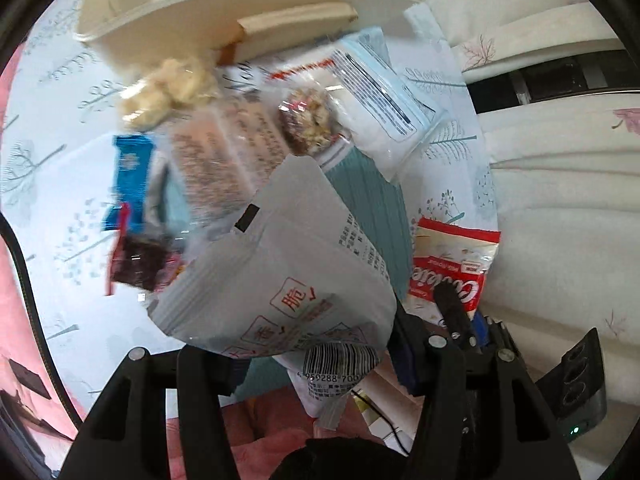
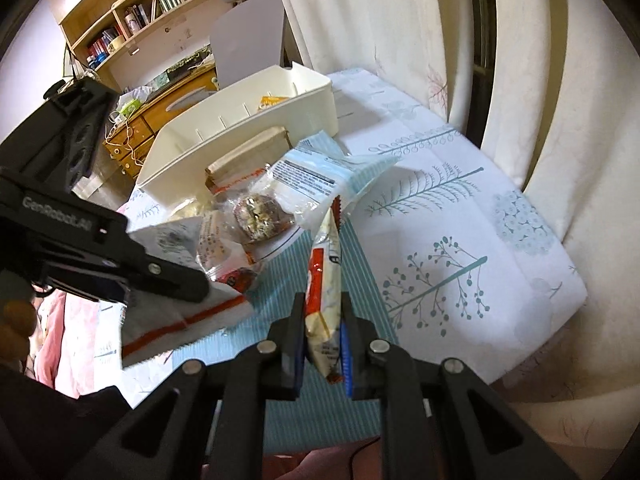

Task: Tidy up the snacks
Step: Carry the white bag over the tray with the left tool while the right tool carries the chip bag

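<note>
Steeply tilted downward, the left gripper (image 1: 308, 344) clenches a grey snack bag (image 1: 288, 264) above the bench (image 2: 460, 216); the right gripper (image 2: 322, 320) fingers grasp a red-and-white packet (image 2: 324, 280) near the white bin (image 2: 240, 120).

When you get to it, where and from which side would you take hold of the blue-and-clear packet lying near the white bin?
I would probably pinch the blue-and-clear packet by its flat sealed corner nearest the bare tablecloth, coming from above on that side. That edge looks thin and free, while its other end overlaps the round nut snack and the pile beside the white bin.
</note>
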{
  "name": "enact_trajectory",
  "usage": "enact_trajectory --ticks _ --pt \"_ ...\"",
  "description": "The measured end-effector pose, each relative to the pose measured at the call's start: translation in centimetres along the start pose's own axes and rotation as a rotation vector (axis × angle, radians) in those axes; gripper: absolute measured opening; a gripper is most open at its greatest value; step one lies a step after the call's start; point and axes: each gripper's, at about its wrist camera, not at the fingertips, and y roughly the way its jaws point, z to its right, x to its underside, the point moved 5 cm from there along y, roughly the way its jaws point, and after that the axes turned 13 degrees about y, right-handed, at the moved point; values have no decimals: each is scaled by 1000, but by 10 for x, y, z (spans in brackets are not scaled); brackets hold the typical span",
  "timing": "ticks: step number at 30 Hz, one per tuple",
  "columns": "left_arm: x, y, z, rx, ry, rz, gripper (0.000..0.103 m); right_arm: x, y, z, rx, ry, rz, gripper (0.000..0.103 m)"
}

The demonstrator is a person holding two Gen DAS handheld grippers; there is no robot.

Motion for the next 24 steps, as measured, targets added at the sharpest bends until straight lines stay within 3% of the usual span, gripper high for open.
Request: enact_trajectory --ticks 13,24 --pt "19 -70 -77 -100 -47 42 56 -18 -21 -47 -44 -38 52 14" --pt "-16 -123 -114 -188 -124 100 57 -73 -4 -95 -151 -121 28 14"
